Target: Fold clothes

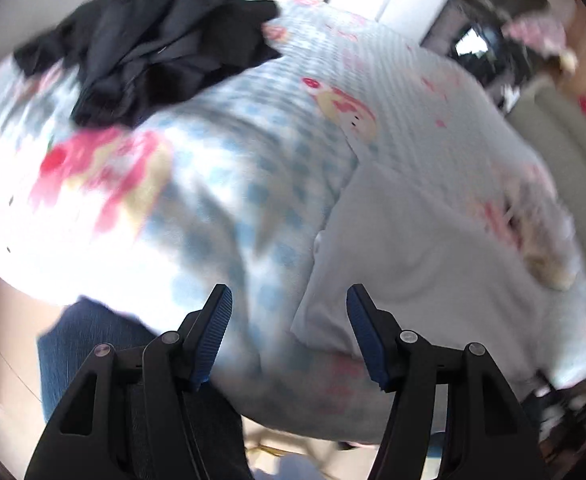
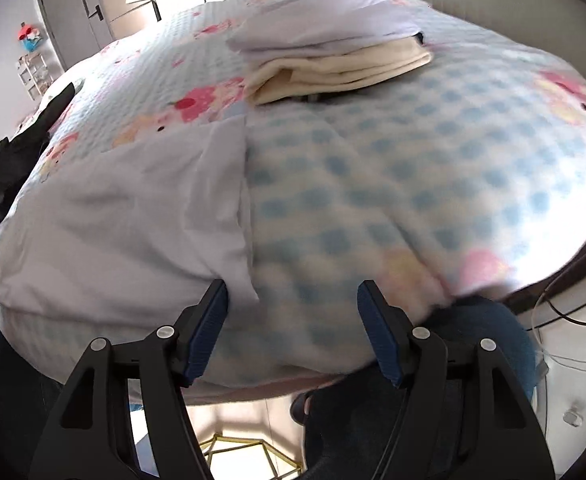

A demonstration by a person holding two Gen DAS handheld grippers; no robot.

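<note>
Both grippers open over the bed, nothing held.

White garment [image 2: 125,216] lies flat on the blue-check cartoon bedspread [image 2: 433,184]; long axis can't be told. Its straight right edge and lower corner end just beside the left finger of the right gripper [image 2: 292,312], not between the fingers. In the left view the garment [image 1: 433,248] sits ahead and right of the left gripper [image 1: 289,316], fingers [image 1: 217,332] wide apart, cloth not pinched. Folded stack, white over cream [image 2: 333,56], farther up the bed. Crumpled black clothing [image 1: 165,48] far left. No readable writing or labels; left view motion-blurred.
</note>
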